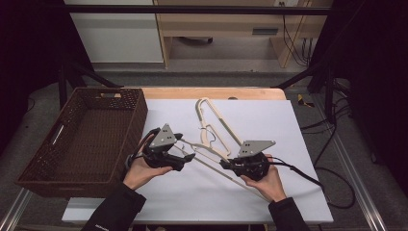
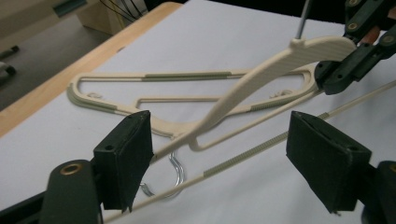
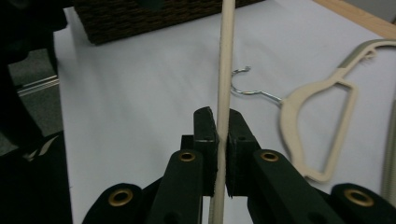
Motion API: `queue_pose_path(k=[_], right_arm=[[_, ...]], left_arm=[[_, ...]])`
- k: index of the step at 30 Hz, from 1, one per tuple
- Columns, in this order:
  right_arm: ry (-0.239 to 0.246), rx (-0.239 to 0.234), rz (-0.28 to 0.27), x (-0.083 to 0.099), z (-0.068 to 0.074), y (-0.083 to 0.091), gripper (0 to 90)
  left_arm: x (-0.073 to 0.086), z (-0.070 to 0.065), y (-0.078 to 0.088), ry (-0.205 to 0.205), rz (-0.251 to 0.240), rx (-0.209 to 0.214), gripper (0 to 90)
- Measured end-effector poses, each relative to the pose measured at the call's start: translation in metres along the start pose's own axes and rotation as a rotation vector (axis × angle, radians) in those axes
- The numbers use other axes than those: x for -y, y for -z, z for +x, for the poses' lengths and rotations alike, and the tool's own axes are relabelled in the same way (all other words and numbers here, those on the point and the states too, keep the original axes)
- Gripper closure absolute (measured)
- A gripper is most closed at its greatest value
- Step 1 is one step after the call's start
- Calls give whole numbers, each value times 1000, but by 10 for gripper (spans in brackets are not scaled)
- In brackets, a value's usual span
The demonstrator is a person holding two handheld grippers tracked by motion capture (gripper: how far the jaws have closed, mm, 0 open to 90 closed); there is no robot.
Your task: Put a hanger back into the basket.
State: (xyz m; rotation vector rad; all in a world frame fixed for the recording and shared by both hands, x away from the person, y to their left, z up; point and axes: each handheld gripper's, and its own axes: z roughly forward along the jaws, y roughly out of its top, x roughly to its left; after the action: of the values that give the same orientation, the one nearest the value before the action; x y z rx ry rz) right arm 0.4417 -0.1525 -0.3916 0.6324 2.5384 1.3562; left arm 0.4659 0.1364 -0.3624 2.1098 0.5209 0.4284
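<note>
The right gripper has its jaws clamped on the lifted hanger's thin bar. That bar runs from ten to four o'clock through the left gripper, whose jaws stand wide, holding nothing.

Wood table w/ white sheet; on it: wicker basket, cream hanger lying flat.

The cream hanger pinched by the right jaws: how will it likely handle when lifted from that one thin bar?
The raised hanger looks like thin plastic, so probably light and fairly stiff. Held by the right gripper on one slim bar, it may pivot or sag. Its ribbed strips probably limit slipping.
</note>
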Motion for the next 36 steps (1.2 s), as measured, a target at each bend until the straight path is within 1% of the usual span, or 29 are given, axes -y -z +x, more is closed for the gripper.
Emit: queue_pose_path(k=[1,2,3,5,6,9,12,15,16,17,18,20,22,23,25,26,27,29,30,31,34,36], right_arm=[[5,-13,-2,0,1,-1,858],[1,-23,0,1,2,-1,858],[2,-33,1,1,3,-2,858],[4,-46,8,2,4,-3,858],[6,-48,8,2,4,-4,857],[6,-61,13,3,5,-5,857],[4,-79,14,3,5,-5,857],[7,-88,10,3,5,-5,855],[7,-90,7,3,5,-5,854],[7,-90,7,3,5,-5,854],[7,-92,8,3,5,-5,854],[3,-98,12,2,4,-4,850],[5,-96,12,2,4,-4,846],[10,-106,4,2,3,-4,822],[16,-85,3,1,3,-2,770],[16,-85,3,1,3,-2,770],[23,-79,4,1,2,0,745],[24,-73,7,1,1,1,713],[22,-72,14,1,1,1,706],[22,-72,14,1,1,1,706],[6,-87,28,0,0,2,627],[-1,-91,34,0,0,3,593]], left_arm=[[1,-1,-7,-26,26,20,247],[1,-2,-10,-43,46,30,257],[1,-2,-10,-43,46,30,262],[1,-4,-19,-73,74,57,289],[1,-5,-22,-79,75,63,304],[0,-6,-28,-92,81,89,381],[0,-7,-29,-101,85,82,484],[0,-6,-28,-99,85,103,608],[0,-6,-28,-99,85,103,628],[0,-6,-27,-104,87,99,628],[0,-7,-26,-120,92,96,637],[0,-9,-23,-134,102,88,670],[0,-9,-22,-135,101,84,676],[0,-10,-21,-138,107,83,694],[0,-12,-19,-142,113,82,717],[0,-12,-18,-144,116,85,717],[0,-14,-17,-157,125,87,732],[0,-15,-17,-159,130,88,740],[0,-17,-16,-171,139,93,745],[0,-17,-16,-171,139,93,748],[0,-21,-13,-184,150,105,759],[1,-22,-9,-189,154,120,763]])
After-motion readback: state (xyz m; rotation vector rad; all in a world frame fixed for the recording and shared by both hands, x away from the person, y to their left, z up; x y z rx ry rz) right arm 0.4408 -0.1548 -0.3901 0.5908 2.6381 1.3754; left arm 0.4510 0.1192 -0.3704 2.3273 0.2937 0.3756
